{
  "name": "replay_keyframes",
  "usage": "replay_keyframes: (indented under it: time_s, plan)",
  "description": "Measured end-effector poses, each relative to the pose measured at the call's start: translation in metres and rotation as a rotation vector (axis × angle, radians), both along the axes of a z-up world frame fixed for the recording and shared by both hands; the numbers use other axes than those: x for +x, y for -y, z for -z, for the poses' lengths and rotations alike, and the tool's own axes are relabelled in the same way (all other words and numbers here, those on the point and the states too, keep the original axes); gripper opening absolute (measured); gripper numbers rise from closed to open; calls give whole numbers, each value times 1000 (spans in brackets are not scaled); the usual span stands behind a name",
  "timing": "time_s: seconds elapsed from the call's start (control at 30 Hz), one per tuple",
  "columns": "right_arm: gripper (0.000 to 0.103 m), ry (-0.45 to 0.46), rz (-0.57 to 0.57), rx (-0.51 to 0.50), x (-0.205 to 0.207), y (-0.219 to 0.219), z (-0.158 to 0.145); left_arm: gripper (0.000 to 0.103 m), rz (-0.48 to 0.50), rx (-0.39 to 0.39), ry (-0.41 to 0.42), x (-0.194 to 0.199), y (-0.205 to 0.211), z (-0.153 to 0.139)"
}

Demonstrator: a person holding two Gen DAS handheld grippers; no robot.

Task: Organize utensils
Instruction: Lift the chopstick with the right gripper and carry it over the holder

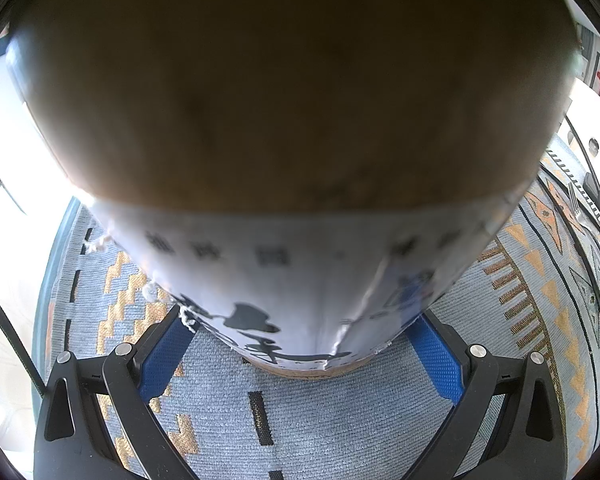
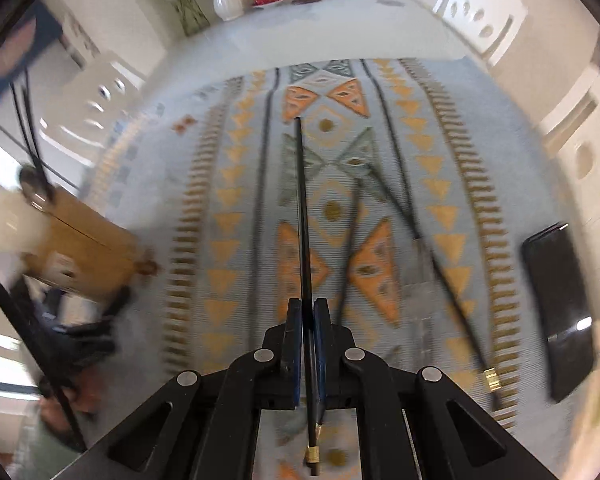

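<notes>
No text can be read with certainty. The white wrapper on the container (image 1: pixel 292 272), at the centre of the left wrist view, carries a row of small dark printed characters and larger black brush-like marks lower down, all too blurred to make out. The right wrist view shows no lettering.

Both wrist views angled down; patterned cloth (image 2: pixel 440 128) shared.

A patterned cloth (image 2: pixel 452 128) carries loose black chopsticks (image 2: pixel 440 264) and a phone (image 2: pixel 558 304).
</notes>
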State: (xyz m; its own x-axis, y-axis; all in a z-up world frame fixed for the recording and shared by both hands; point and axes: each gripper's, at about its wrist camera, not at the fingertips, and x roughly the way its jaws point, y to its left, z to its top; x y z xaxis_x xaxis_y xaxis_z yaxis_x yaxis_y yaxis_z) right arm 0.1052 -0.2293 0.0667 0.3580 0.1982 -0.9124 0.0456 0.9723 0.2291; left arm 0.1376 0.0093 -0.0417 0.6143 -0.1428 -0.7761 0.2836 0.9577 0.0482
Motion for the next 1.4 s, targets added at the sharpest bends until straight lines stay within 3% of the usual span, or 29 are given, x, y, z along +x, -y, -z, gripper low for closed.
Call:
replay_keyframes:
  time_s: [0.13,0.3,0.4,0.7,0.8,0.87,1.0,1.1,1.27,1.4]
  plan:
    - [5,-37,-3,151,4,-5,11,102,0,0,0,0,0,0]
    - [5,-117,-60,154,9,-41,45,102,0,0,0,0,0,0]
    - [5,-170,-65,108,20,-53,66,102,0,0,0,0,0,1]
    - [5,-359,-95,-58,63,-83,68,102,0,0,0,0,-1,1]
    - [14,-327,-113,-173,78,-101,65,102,0,0,0,0,0,1]
    - [21,-320,-109,-194,85,-108,69,102,0,1,0,0,0,1]
    - [22,-271,-127,-234,89,-120,69,102,1,0,0,0,0,1]
    - [9,-216,-164,-255,82,-123,66,102,0,0,0,0,0,1]
    - [5,-120,-156,-123,66,-114,50,102,1,0,0,0,-1,1]
    - [5,33,-197,-93,34,-108,6,102,1,0,1,0,-1,1]
